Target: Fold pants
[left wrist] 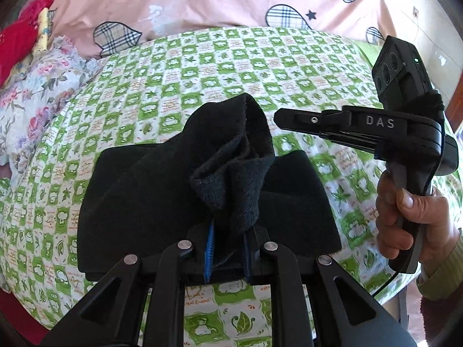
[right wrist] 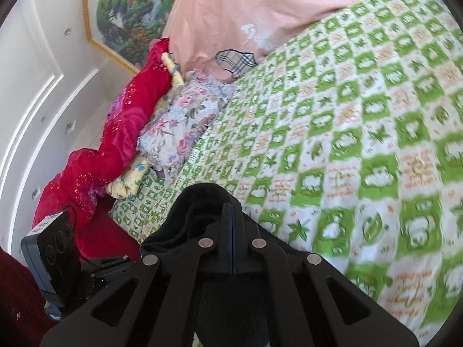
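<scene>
Pinched in our left gripper [left wrist: 228, 240], the black pants [left wrist: 179, 190] lie folded at 6 o'clock on the green checked bedspread [left wrist: 202, 66], our right gripper [right wrist: 233, 217] clamped empty at 3 o'clock, so we lower this raised flap flat.

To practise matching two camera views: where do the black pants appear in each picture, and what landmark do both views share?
Left wrist view: the black pants lie centre frame on the bedspread, a bunched part rising from the left hand-held gripper.
Right wrist view: only a black fold at bottom centre, beside the fingers.
Shared landmark: the floral cushion, left of centre.
</scene>
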